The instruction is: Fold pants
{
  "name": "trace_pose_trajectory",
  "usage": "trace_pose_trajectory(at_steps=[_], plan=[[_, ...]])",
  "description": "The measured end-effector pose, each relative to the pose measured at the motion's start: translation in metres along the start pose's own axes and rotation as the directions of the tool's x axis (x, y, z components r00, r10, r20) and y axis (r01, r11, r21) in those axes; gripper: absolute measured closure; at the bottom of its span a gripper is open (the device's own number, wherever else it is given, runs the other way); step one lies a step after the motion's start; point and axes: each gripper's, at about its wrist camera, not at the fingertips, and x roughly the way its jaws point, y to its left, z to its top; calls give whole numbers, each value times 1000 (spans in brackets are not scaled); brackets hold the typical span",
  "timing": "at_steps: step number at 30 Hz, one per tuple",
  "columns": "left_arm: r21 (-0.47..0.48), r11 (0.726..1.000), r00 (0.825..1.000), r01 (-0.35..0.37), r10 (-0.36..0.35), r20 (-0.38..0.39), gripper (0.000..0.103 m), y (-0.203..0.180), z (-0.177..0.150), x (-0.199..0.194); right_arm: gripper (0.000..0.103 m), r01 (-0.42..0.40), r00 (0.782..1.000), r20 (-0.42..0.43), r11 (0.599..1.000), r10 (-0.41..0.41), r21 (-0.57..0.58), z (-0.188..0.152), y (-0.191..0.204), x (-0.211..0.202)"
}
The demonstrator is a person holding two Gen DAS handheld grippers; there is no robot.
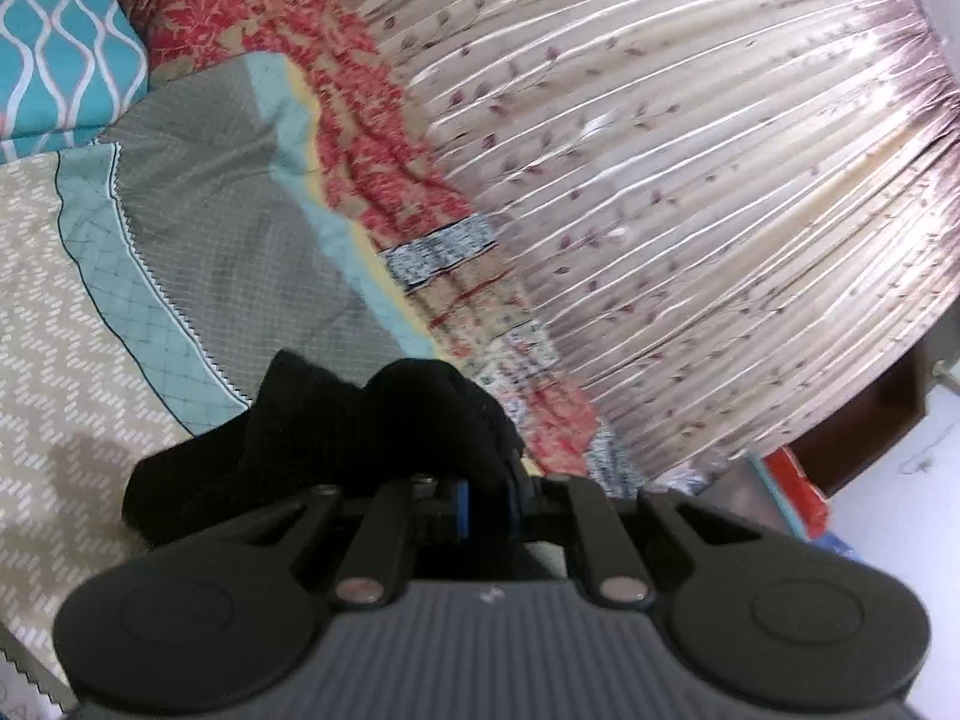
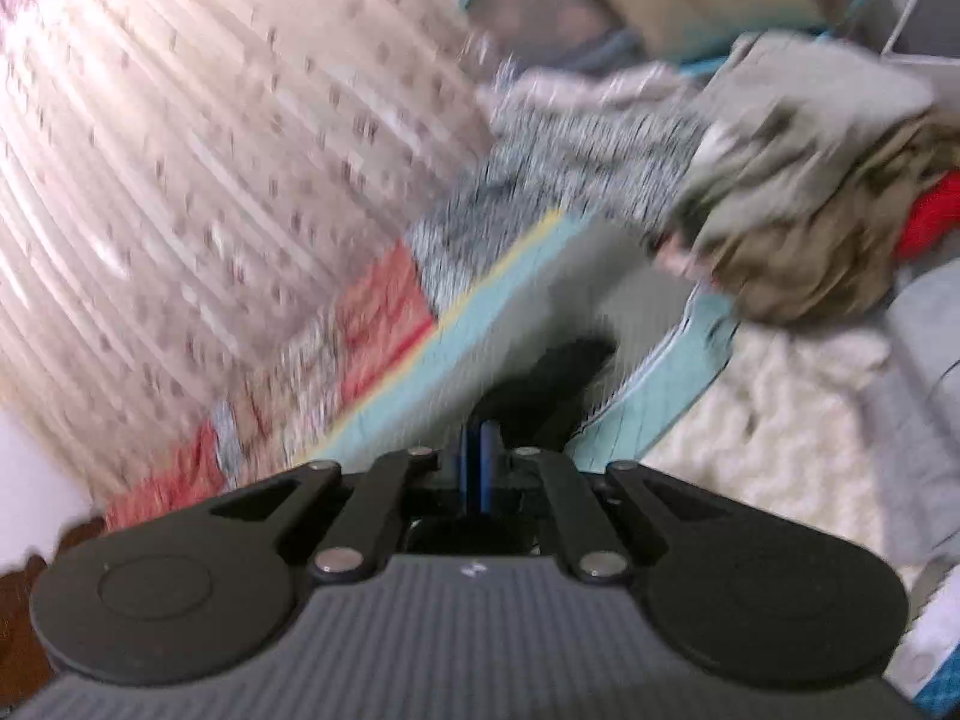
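The black pants (image 1: 336, 432) hang bunched in front of my left gripper (image 1: 486, 492), lifted off the bed. That gripper is shut on the black cloth, which covers its fingertips. In the blurred right wrist view, my right gripper (image 2: 480, 462) has its blue pads pressed together, shut on another part of the black pants (image 2: 558, 384), which sticks out just past the tips. How the rest of the pants hangs is hidden.
A patterned bedspread (image 1: 198, 222) in grey, teal and beige lies below. A pleated floral curtain (image 1: 690, 192) hangs beyond the bed. A teal pillow (image 1: 60, 48) and a red floral blanket (image 1: 270, 30) lie at the far end. A heap of clothes (image 2: 798, 192) sits at the right.
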Motion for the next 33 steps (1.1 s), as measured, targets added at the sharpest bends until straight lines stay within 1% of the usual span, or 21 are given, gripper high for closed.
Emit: trace_pose_trajectory(at_steps=[1, 2, 4, 7, 8, 11, 12, 14, 15, 16, 18, 19, 20, 22, 23, 24, 27, 28, 30, 31, 33], plan=[[6, 1000, 1000, 0, 0, -5, 93, 3, -7, -9, 96, 0, 1000, 16, 1000, 0, 9, -1, -1, -5], [10, 1000, 1000, -2, 3, -14, 93, 9, -17, -20, 96, -5, 1000, 24, 1000, 5, 24, -2, -13, -16], [-3, 1000, 998, -18, 18, -53, 93, 29, -36, -39, 96, -2, 1000, 16, 999, 1, 48, -16, -36, -28], [-56, 994, 988, -91, 83, -128, 93, 72, -79, -66, 96, 58, 998, -39, 997, -55, 55, -43, -71, -47], [-67, 989, 982, -130, 119, -149, 93, 85, -93, -72, 96, 83, 995, -69, 994, -78, 70, -55, -84, -52], [-99, 959, 943, -265, 237, -232, 93, 129, -136, -88, 96, 157, 977, -160, 980, -137, 119, -93, -120, -62], [-129, 944, 929, -304, 264, -259, 93, 144, -147, -91, 96, 189, 968, -194, 972, -161, 138, -107, -134, -66], [-172, 919, 910, -356, 298, -290, 93, 166, -164, -96, 96, 249, 948, -243, 954, -206, 164, -125, -152, -71], [-174, 910, 902, -377, 318, -292, 93, 171, -169, -99, 96, 271, 940, -260, 947, -222, 172, -131, -160, -74], [-179, 906, 901, -382, 323, -290, 93, 173, -169, -101, 96, 285, 935, -268, 942, -232, 176, -135, -164, -76], [-196, 907, 908, -372, 313, -278, 93, 175, -169, -106, 96, 284, 936, -268, 938, -227, 198, -137, -169, -83], [-192, 908, 908, -373, 316, -275, 93, 173, -169, -107, 96, 281, 937, -267, 940, -225, 193, -137, -167, -84], [-174, 907, 904, -383, 329, -274, 93, 170, -169, -106, 95, 279, 937, -266, 945, -229, 171, -135, -164, -83], [-127, 903, 888, -410, 364, -282, 84, 164, -170, -107, 90, 296, 931, -255, 948, -260, 116, -134, -156, -83], [-100, 902, 882, -419, 378, -281, 83, 161, -170, -109, 79, 320, 924, -250, 944, -291, 85, -132, -153, -84], [-82, 900, 877, -428, 392, -278, 81, 159, -170, -111, 64, 342, 917, -241, 938, -317, 66, -131, -153, -84], [-64, 895, 867, -442, 409, -284, 74, 159, -173, -124, 62, 342, 926, -195, 937, -325, 63, -129, -152, -97], [-76, 893, 867, -443, 406, -289, 70, 161, -172, -131, 62, 338, 929, -179, 940, -324, 50, -126, -149, -98], [-101, 892, 872, -440, 397, -286, 68, 165, -169, -148, 62, 320, 938, -142, 947, -315, 11, -116, -137, -104], [-110, 889, 873, -444, 402, -275, 70, 166, -165, -156, 62, 303, 944, -132, 953, -302, -9, -112, -130, -104], [-109, 866, 861, -488, 458, -219, 70, 166, -153, -173, 62, 248, 958, -134, 967, -254, -55, -101, -111, -104]])
